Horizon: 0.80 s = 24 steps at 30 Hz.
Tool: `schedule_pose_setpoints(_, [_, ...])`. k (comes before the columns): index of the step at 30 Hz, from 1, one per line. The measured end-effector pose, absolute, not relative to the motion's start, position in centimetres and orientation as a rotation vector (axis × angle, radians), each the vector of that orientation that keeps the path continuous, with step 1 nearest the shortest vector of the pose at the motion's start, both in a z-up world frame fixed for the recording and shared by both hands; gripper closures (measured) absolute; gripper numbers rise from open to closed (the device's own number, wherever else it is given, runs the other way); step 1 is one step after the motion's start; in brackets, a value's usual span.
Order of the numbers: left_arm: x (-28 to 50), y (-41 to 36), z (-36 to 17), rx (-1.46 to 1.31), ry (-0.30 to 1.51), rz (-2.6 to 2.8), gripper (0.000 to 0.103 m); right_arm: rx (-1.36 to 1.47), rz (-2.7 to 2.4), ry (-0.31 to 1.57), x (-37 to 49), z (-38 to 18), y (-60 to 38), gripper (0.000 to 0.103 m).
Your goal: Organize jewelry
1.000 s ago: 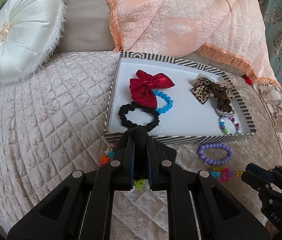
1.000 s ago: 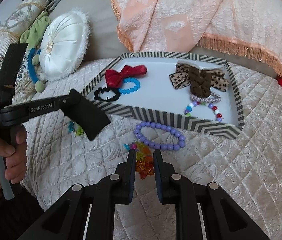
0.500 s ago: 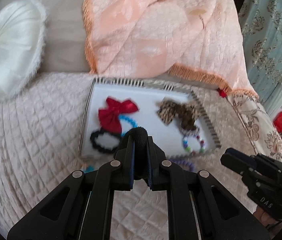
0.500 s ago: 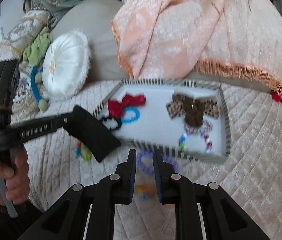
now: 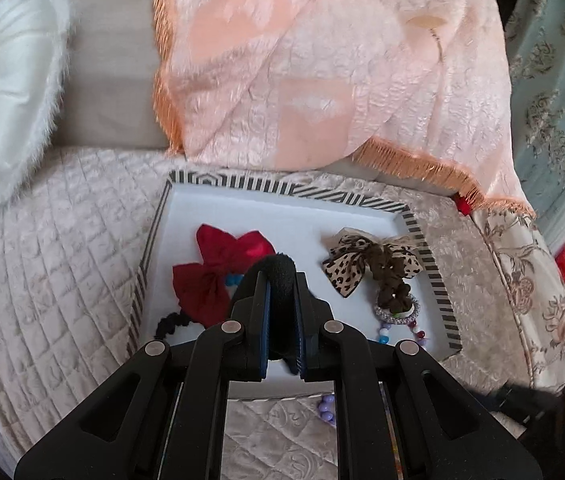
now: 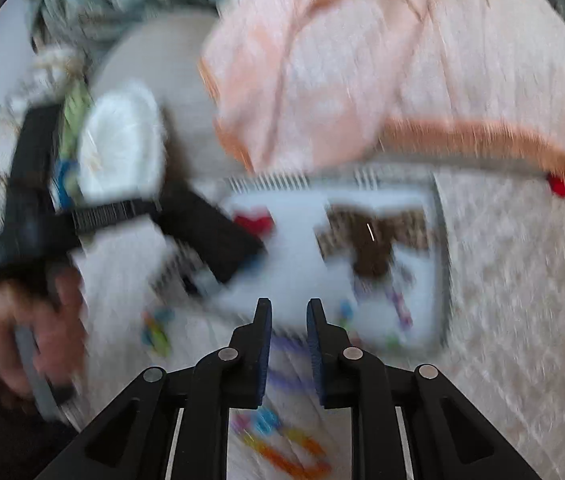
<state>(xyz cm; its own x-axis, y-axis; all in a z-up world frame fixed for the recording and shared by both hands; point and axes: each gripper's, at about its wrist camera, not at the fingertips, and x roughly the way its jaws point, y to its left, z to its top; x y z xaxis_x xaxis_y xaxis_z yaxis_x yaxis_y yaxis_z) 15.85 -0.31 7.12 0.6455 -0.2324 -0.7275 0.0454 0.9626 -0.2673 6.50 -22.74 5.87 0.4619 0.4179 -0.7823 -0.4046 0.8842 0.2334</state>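
Observation:
My left gripper (image 5: 281, 280) is shut on a black scrunchie (image 5: 276, 270) and holds it over the striped tray (image 5: 430, 260). In the tray lie a red bow (image 5: 218, 264), a leopard bow (image 5: 356, 262), a second black scrunchie (image 5: 170, 322) and beaded bracelets (image 5: 396, 314). A purple bead bracelet (image 5: 327, 404) lies in front of the tray. My right gripper (image 6: 289, 308) is slightly open and empty, above the purple bracelet (image 6: 286, 364) and a coloured bead bracelet (image 6: 282, 440). The right wrist view is blurred; the left gripper (image 6: 218, 236) shows there over the tray (image 6: 440, 260).
The tray sits on a quilted beige bed cover (image 5: 54, 264). A peach fringed blanket (image 5: 322, 72) hangs behind it. A white round cushion (image 5: 6, 76) lies at the far left. More coloured beads (image 6: 156, 330) lie left of the tray front.
My left gripper has moved forward over the tray with the black scrunchie. The right gripper has lifted and pulled back from the beads; its view is now blurred.

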Motion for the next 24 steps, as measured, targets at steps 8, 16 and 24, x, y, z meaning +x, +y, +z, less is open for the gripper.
schedule_pose_setpoints(8, [15.8,-0.9,7.8,-0.251,0.839,-0.160,0.094,-0.173,0.644,1.107,3.7,0.4,-21.6,0.060])
schedule_pose_setpoints(16, [15.9,-2.2,7.2,-0.201,0.855,-0.166,0.094,-0.322,0.750,1.083,1.3,-0.2,-19.8,0.044])
schedule_pose_setpoints(24, [16.2,-1.9,6.8,-0.209,0.864,-0.156,0.094,-0.410,0.733,1.007,0.6,1.2,-19.5,0.095])
